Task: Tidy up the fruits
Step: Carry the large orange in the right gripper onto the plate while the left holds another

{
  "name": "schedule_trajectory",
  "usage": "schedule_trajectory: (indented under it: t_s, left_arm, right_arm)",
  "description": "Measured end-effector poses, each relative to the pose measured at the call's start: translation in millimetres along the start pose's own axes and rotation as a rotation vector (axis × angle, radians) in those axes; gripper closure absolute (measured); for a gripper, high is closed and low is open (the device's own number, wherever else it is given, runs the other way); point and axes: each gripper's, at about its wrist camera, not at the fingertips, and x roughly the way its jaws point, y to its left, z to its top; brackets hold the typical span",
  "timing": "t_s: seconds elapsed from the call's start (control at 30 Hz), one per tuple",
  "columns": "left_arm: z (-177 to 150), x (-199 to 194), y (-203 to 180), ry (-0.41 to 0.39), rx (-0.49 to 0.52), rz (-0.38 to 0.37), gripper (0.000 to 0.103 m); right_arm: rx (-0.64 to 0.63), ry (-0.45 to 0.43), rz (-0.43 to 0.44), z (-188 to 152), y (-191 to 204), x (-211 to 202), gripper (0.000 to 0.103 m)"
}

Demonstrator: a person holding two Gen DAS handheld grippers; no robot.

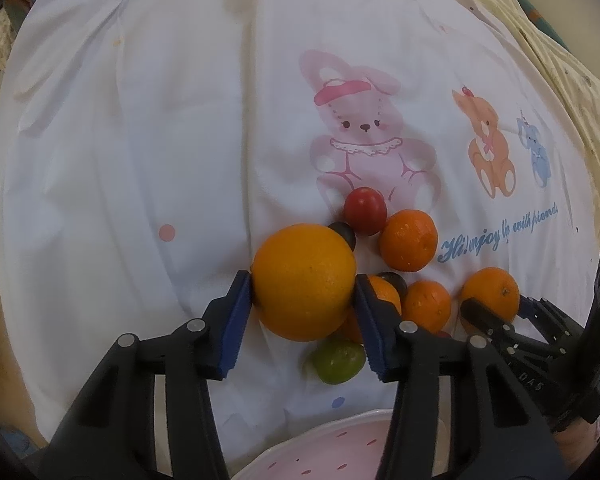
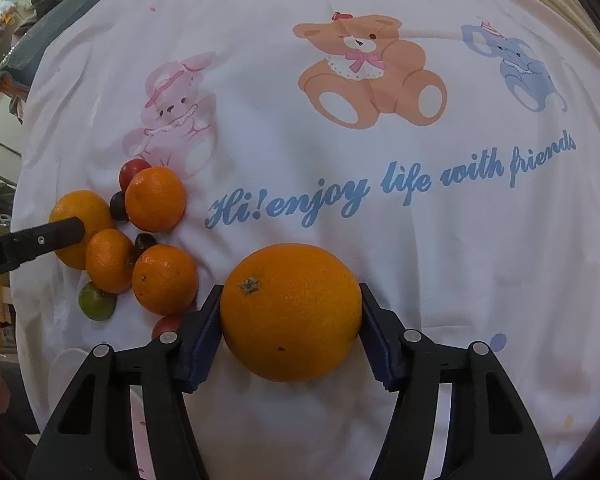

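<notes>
Two hand-held grippers, each pointing steeply down at a white printed cloth (image 2: 284, 184), are each clamped on a large orange. The left gripper (image 1: 304, 286) has its blue pads (image 1: 240, 300) pressed against both sides of a yellowish large orange (image 1: 304, 282), its jaws roughly a third apart; this fruit sits at the left edge of a cluster. The right gripper (image 2: 290, 312) has its pads touching the flanks of a second large orange (image 2: 291, 312), stem end turned up and to the left, which lies on the cloth to the right of the cluster, near the printed blue lettering (image 2: 392, 184). Its jaws stand wider, about half apart. No earlier view is given, so motion of the jaws is not described. The cluster comprises several smaller tangerines (image 2: 156, 199), a red round fruit (image 1: 365, 210) at the far side, two dark plum-like fruits (image 2: 118, 206), and a green fruit (image 1: 337, 361) at the near side, all touching or just beside one another. A pink perforated tray (image 1: 340, 448) lies at the near edge, below the left gripper. A pink rabbit print (image 1: 364, 132) lies beyond the cluster.
</notes>
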Motion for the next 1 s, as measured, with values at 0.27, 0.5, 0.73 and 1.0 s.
schedule_trajectory:
  t_s: [0.27,0.5,0.73,1.0]
  left_arm:
    - [-3.6,-15.4,-3.2,-0.050,0.000,0.016,0.058]
    - [-23.1,-59.4,-0.1,-0.120,0.025,0.019,0.058]
    - [-65.1,-100.4,-6.7,-0.214,0.150,0.073,0.058]
    - [-113.6,-116.4,12.3,-0.207,0.114,0.040,0.058]
  right_arm:
    - [0.018,-0.053,0.026,-5.0,-7.6,-21.3,0.039]
    - [-0.021,-0.105,0.107,-28.5,8.5,-62.6,0.039]
    - [-0.134,-0.045,0.198,-92.6,51.2,-68.7,0.039]
    - [-0.198,0.067,0.229,-144.9,90.1,-47.7,0.039]
